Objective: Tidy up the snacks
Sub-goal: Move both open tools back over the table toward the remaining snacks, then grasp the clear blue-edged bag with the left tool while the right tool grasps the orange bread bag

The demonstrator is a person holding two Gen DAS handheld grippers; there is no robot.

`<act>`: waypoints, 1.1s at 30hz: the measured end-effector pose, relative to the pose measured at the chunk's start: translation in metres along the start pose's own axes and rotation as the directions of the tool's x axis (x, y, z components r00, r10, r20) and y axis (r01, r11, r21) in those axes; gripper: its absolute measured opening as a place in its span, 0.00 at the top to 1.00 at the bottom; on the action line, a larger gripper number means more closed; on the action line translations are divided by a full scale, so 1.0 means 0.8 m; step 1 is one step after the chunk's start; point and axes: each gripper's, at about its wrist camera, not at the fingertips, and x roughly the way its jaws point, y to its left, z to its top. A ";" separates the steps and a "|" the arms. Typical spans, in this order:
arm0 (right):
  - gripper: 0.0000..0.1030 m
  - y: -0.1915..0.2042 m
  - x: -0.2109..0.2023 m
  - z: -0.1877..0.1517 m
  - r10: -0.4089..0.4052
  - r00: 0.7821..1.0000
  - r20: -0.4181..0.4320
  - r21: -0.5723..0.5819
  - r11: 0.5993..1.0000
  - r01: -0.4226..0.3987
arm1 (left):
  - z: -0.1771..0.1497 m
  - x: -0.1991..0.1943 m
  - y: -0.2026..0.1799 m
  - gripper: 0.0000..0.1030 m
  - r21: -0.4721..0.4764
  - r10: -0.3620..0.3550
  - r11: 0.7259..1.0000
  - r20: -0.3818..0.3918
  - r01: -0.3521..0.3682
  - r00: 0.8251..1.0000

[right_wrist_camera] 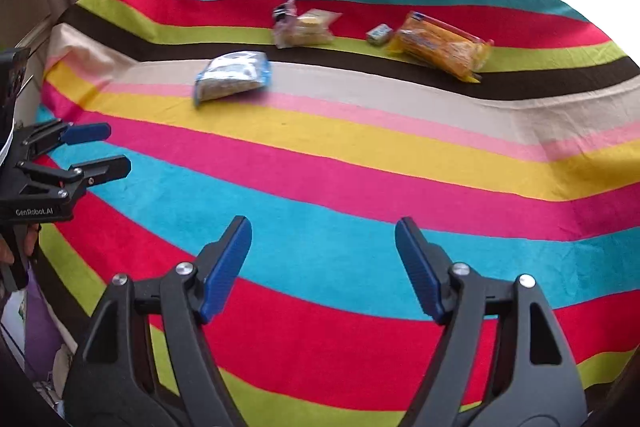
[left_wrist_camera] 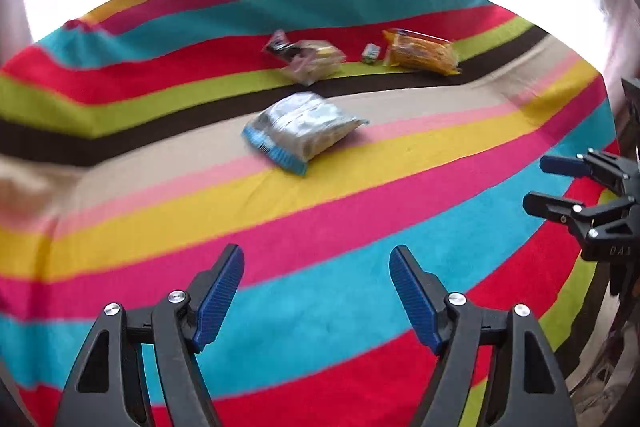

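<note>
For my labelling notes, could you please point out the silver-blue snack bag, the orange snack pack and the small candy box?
silver-blue snack bag [left_wrist_camera: 302, 131], left wrist view, bag's middle.
orange snack pack [right_wrist_camera: 442, 47], right wrist view, pack's middle.
small candy box [right_wrist_camera: 378, 34], right wrist view, top face.

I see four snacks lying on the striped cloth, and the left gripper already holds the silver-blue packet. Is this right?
Not quite. The left gripper is open and empty; the silver-blue packet lies on the striped cloth, as the left wrist view shows. The four snacks part is right.

Silver-blue packet [left_wrist_camera: 302, 131], clear packet [left_wrist_camera: 308, 61], small sweet [left_wrist_camera: 371, 53] and orange packet [left_wrist_camera: 420, 57] lie flat, apart.
</note>
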 end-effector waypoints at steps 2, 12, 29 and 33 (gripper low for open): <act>0.25 -0.023 0.006 0.006 -0.008 1.000 0.006 0.026 1.000 0.008 | 0.031 0.019 0.000 0.26 0.098 -0.046 0.994 -0.013 0.047 0.999; 0.24 -0.067 0.049 0.037 0.005 1.000 0.019 0.026 1.000 -0.006 | 0.117 0.124 0.040 0.15 0.253 -0.139 0.953 -0.126 0.167 0.982; 0.10 -0.124 0.155 0.223 0.011 1.000 0.015 -0.416 0.909 -0.004 | 0.144 0.162 0.037 0.00 0.359 -0.192 0.908 -0.101 0.216 0.976; 0.10 -0.135 0.197 0.231 0.066 0.993 -0.102 -0.414 0.904 -0.102 | 0.161 0.173 0.037 0.00 0.389 -0.204 0.889 -0.140 0.243 0.969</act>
